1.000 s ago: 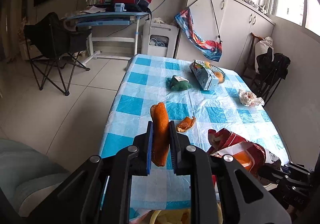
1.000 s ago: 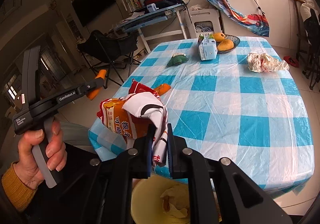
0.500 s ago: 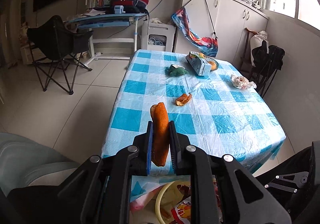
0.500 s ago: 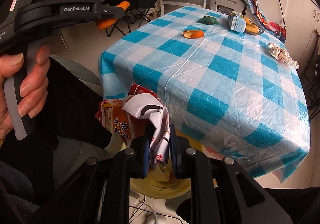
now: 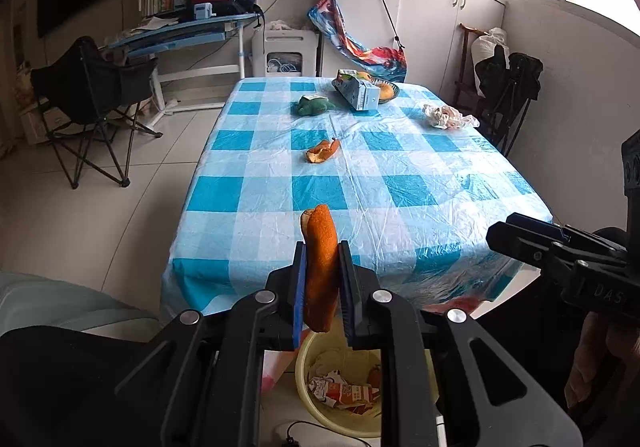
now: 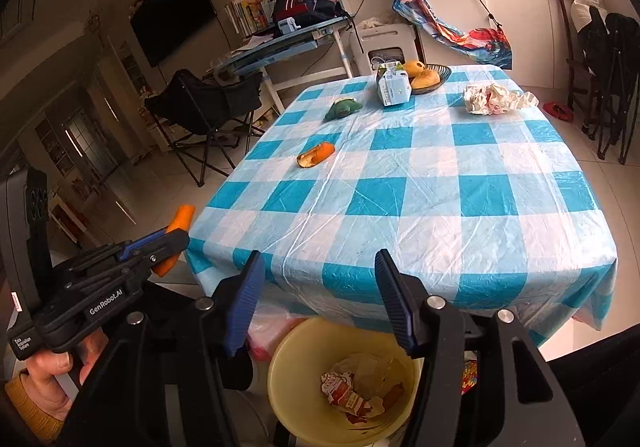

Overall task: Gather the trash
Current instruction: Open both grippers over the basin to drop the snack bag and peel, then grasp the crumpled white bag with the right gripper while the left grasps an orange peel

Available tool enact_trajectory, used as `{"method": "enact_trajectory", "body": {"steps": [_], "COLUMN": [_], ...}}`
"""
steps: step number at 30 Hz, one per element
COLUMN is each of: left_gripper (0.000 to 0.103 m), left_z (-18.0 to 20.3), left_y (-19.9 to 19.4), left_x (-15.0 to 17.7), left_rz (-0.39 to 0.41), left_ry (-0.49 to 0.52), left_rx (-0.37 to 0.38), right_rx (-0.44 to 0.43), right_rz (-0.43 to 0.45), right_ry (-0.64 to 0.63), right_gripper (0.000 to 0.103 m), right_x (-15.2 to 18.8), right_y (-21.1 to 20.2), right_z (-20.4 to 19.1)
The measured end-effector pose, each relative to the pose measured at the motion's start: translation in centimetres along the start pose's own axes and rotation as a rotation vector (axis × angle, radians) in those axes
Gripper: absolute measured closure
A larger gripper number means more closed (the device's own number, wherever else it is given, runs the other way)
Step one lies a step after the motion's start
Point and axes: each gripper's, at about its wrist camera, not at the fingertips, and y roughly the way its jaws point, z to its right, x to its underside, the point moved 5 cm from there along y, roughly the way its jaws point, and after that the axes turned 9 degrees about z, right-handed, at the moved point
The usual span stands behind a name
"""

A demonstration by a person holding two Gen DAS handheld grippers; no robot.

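Observation:
My left gripper point(image 5: 323, 287) is shut on an orange peel strip point(image 5: 320, 263) and holds it above the yellow bin point(image 5: 308, 359) below the table's near edge. My right gripper point(image 6: 320, 299) is open and empty above the same bin point(image 6: 288, 351), where the red-and-white snack wrapper point(image 6: 346, 393) now lies. The left gripper with its peel also shows in the right wrist view point(image 6: 176, 243). On the checked table lie another orange peel point(image 5: 323, 151) point(image 6: 316, 155) and a crumpled white wrapper point(image 5: 448, 116) point(image 6: 496, 99).
A green soft toy point(image 5: 314, 105), a milk carton point(image 5: 358, 90) and a bowl of fruit point(image 6: 426, 77) stand at the table's far end. A black folding chair point(image 5: 92, 95) stands left of the table, cabinets behind it, more chairs on the right.
My right gripper opened and the snack wrapper dropped into the bin. Both grippers pulled back from the table to above the bin. The left one still holds its peel.

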Motion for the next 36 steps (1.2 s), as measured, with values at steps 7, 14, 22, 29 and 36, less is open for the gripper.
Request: {"method": "enact_trajectory", "body": {"steps": [7, 14, 22, 29, 36], "left_gripper": [0.088, 0.056, 0.05, 0.048, 0.045], "left_z": [3.1, 5.3, 4.2, 3.8, 3.3], "left_y": [-0.9, -1.2, -2.3, -3.0, -3.2], "left_x": [1.9, 3.3, 1.8, 1.0, 0.7], "left_rz": [-0.037, -0.064, 0.024, 0.077, 0.096], "left_ry": [0.085, 0.177, 0.169, 0.18, 0.167], "left_rx": [0.062, 0.077, 0.0, -0.041, -0.061], "right_rx": [0.002, 0.009, 0.014, 0.017, 0.018], "right_rz": [0.04, 0.055, 0.051, 0.041, 0.026], "right_ry": [0.061, 0.056, 0.055, 0.041, 0.028], "right_gripper": [0.046, 0.045, 0.044, 0.043, 0.042], "right_x": [-0.6, -0.7, -0.6, -0.4, -0.1], "right_y": [-0.5, -0.9, -0.6, -0.3, 0.0], "right_z": [1.0, 1.1, 1.1, 0.8, 0.6]}}
